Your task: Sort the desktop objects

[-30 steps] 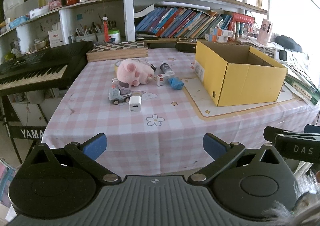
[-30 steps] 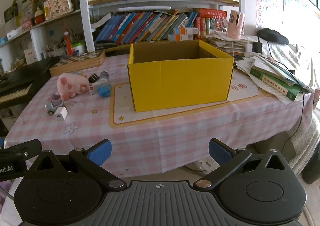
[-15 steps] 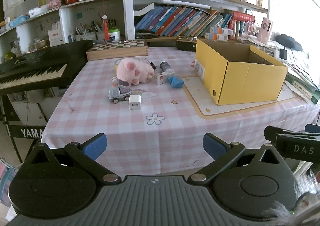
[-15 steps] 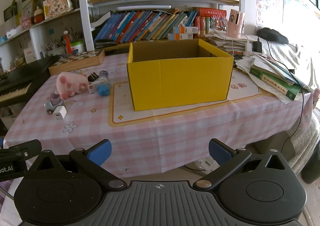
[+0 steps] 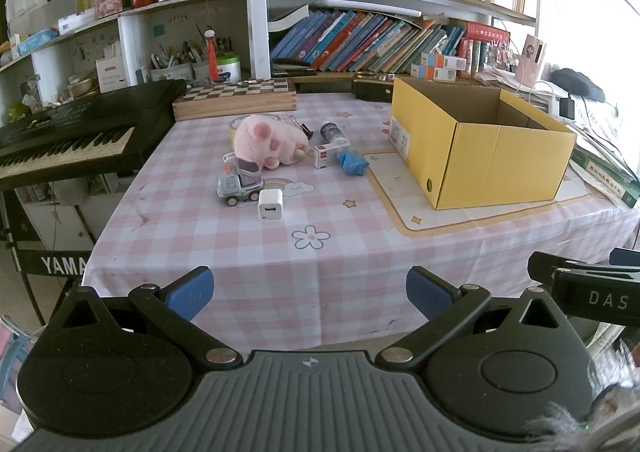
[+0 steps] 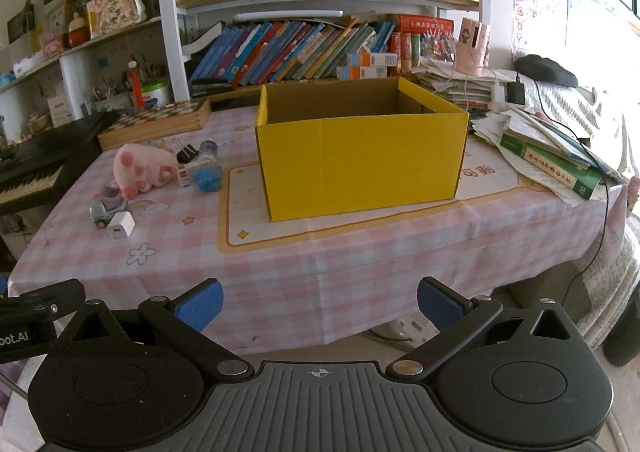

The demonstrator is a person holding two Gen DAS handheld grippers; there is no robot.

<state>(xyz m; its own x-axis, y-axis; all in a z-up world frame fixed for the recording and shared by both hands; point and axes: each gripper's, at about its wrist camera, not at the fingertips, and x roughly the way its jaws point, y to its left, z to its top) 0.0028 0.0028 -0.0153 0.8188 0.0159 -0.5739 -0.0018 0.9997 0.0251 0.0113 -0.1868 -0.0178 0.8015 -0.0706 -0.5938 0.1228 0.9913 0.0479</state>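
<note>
An open yellow cardboard box (image 5: 492, 156) (image 6: 360, 168) stands on the pink checked tablecloth (image 5: 248, 260). Left of it lie a pink plush pig (image 5: 268, 142) (image 6: 140, 168), a grey toy truck (image 5: 239, 184) (image 6: 107, 207), a white charger cube (image 5: 270, 205) (image 6: 121, 227), a small white and red box (image 5: 325, 156), a blue crumpled thing (image 5: 353, 164) (image 6: 209, 179), a small bottle (image 5: 332, 132) and a black binder clip (image 6: 187, 153). My left gripper (image 5: 310, 292) is open, hanging in front of the table's near edge. My right gripper (image 6: 319, 304) is open too, facing the box from off the table.
A wooden chessboard box (image 5: 236, 98) lies at the table's back. A black keyboard (image 5: 68, 140) stands to the left. Stacked books and papers (image 6: 548, 156) with a cable crowd the right edge. Bookshelves (image 5: 360, 44) rise behind.
Both views have shifted only slightly; the table contents have not moved and both grippers stay open.
</note>
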